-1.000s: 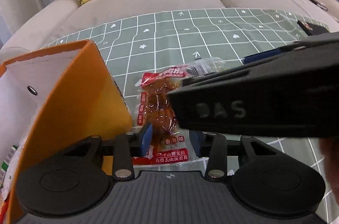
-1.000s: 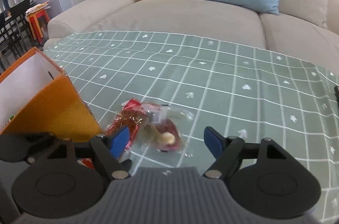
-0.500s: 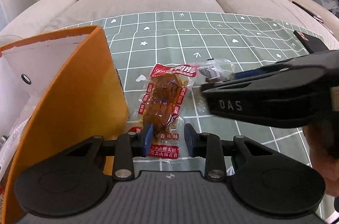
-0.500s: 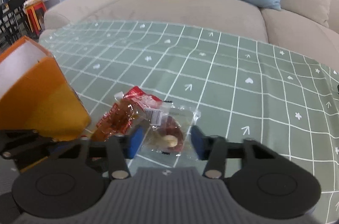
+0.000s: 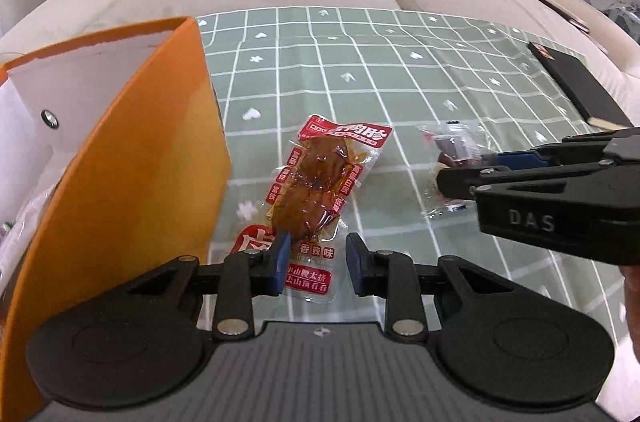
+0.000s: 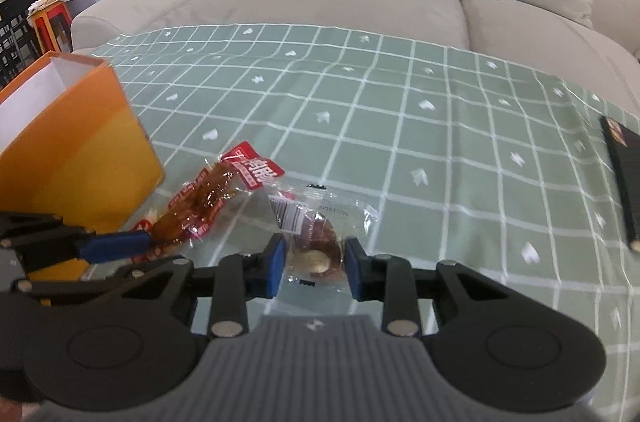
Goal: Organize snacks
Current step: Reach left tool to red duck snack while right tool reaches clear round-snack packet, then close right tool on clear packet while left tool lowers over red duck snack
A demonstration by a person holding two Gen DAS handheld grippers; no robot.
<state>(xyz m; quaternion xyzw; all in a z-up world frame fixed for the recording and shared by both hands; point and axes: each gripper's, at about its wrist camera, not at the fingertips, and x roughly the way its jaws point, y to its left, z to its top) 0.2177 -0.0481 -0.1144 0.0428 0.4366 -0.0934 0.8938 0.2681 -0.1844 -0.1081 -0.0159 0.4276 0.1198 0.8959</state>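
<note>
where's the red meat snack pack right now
The red pack lies flat on the green checked cloth, just right of the orange box in the left wrist view, its near end between the left tool's fingers, with the clear-wrapped snack to its right.

Glossy clear plastic snack packet [image 5: 316, 190], matt checked tablecloth [image 5: 400, 70], probably cardboard box [image 5: 132, 158]

Soft, even daylight fills both views, with faint glare on the green checked tablecloth [image 5: 360, 70]. Fisheye curvature bends its grid lines toward the edges. The right wrist view is slightly blurred.
</note>
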